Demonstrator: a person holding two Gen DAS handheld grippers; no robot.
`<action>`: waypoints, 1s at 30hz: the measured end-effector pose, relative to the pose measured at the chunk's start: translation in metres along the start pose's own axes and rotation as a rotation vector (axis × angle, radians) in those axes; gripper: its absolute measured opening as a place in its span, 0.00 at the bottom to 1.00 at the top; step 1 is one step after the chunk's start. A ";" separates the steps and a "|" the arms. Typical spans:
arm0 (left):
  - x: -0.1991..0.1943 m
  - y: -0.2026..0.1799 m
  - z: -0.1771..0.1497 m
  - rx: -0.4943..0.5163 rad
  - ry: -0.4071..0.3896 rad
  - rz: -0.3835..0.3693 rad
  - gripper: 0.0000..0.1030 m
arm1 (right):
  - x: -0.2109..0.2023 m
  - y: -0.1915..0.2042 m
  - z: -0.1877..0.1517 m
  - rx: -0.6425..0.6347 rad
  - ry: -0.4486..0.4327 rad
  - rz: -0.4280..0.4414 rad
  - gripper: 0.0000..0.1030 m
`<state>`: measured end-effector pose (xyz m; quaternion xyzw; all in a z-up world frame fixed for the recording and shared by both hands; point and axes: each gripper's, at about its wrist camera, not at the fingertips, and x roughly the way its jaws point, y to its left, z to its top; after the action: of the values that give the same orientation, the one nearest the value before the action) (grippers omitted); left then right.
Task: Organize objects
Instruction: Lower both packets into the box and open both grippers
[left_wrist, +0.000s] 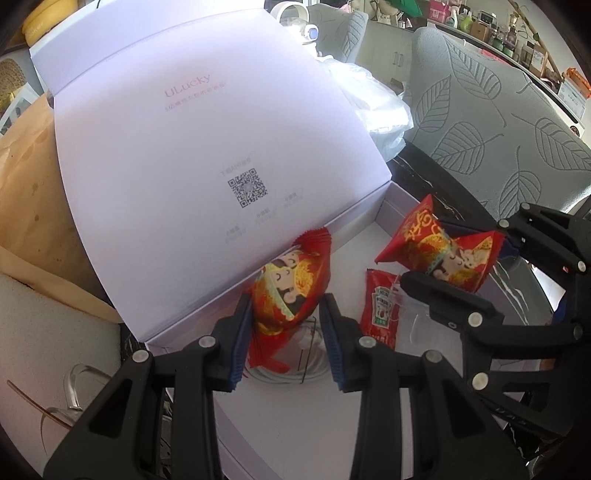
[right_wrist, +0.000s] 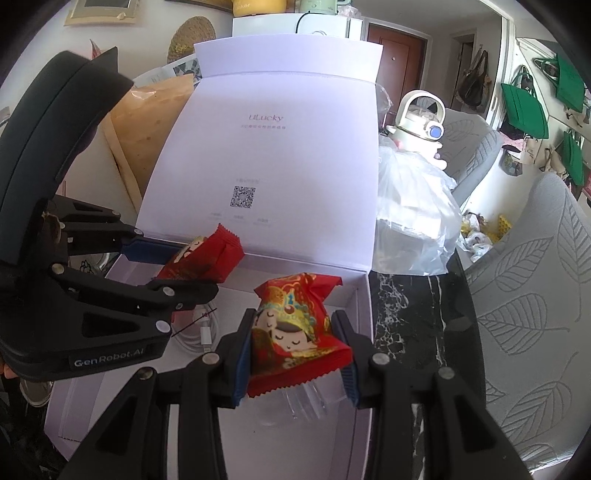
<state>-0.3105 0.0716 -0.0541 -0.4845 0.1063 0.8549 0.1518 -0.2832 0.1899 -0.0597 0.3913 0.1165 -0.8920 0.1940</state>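
Black marbled bench (right_wrist: 406, 314), flanked by leaf-patterned grey chairs (left_wrist: 498, 122). White lidded box (right_wrist: 354, 306) stood open upon it. Plastic bag (right_wrist: 410, 206) beside. Left claw (left_wrist: 286, 332) clamped on red snack packet (left_wrist: 288, 291) over box; right claw (right_wrist: 295, 350) clamped on second red packet (right_wrist: 295, 328). Ketchup sachet (left_wrist: 380, 310) laid inside.

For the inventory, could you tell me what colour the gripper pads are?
Blue pads, seen best in the right wrist view.

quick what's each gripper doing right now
left gripper: closed on a red snack packet
right gripper: closed on another red snack packet
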 end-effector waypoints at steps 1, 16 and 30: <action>0.001 0.000 0.000 -0.004 0.005 -0.002 0.34 | 0.001 -0.001 0.000 0.002 0.004 -0.001 0.40; -0.015 -0.003 0.000 -0.016 0.005 0.015 0.43 | -0.017 -0.007 -0.001 0.031 -0.007 -0.028 0.45; -0.068 -0.003 -0.011 -0.047 -0.054 0.053 0.59 | -0.078 0.002 -0.001 0.038 -0.079 -0.099 0.54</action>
<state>-0.2677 0.0596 -0.0017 -0.4617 0.0950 0.8737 0.1205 -0.2336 0.2083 -0.0023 0.3532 0.1108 -0.9173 0.1467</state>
